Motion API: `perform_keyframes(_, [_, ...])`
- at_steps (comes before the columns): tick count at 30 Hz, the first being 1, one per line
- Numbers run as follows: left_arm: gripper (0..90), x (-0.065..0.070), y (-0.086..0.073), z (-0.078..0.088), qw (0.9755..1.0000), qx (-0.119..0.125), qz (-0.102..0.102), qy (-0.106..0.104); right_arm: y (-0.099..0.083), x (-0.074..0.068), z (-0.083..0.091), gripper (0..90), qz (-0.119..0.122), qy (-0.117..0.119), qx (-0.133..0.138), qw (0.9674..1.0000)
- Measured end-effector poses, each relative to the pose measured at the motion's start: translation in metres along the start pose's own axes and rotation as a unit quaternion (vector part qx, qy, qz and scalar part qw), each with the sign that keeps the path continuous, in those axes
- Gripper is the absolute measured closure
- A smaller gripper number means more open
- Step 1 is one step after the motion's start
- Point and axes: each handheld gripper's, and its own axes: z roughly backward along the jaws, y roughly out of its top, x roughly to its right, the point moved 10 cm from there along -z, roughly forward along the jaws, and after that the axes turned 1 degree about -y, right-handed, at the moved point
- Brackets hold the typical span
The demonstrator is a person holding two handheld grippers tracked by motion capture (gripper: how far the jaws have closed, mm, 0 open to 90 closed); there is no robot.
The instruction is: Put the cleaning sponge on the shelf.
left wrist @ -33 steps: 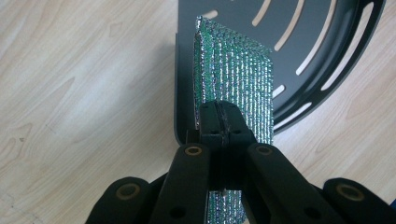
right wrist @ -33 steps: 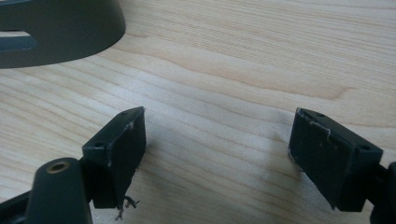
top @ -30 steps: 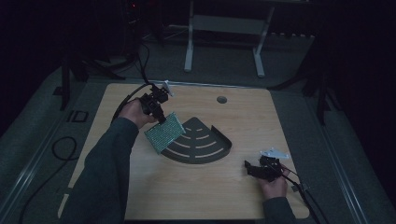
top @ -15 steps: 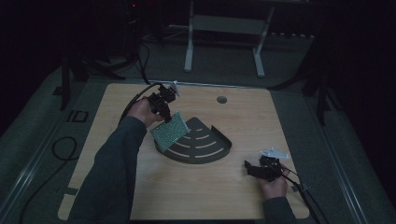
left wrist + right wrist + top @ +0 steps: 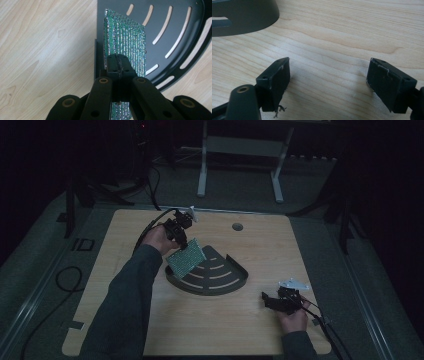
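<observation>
A green, ribbed, glittery pad (image 5: 186, 260) hangs tilted over the left part of a dark fan-shaped tray with curved slots (image 5: 220, 281). My left gripper (image 5: 178, 232) is shut on the pad's upper edge. In the left gripper view the black jaws (image 5: 119, 65) pinch the pad (image 5: 125, 40), whose lower edge is over the tray's (image 5: 175, 27) left wall. My right gripper (image 5: 270, 301) rests on the table near the front right, open, with nothing between its fingers (image 5: 275, 78); bare wood lies between the jaws (image 5: 329, 80), and the tray's rim (image 5: 242, 15) is at the upper left.
The wooden table (image 5: 280, 250) has a round hole (image 5: 237, 226) near its far edge. White desk legs (image 5: 202, 165) stand on the floor behind it. A cable (image 5: 67, 280) loops on the floor to the left. My left forearm (image 5: 125, 310) crosses the table's front left.
My left hand has carried the green pad a little to the right and slightly down, over the tray. The right hand has stayed put.
</observation>
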Motion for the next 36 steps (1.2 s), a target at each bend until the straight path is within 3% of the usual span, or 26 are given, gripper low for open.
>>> perform_keyframes(36, [89.9,-0.003,0.007,-0.029,0.9994,-0.022,-0.012,0.024,0.000,0.000,0.000,18.5,0.000,0.001,-0.001,1.0000])
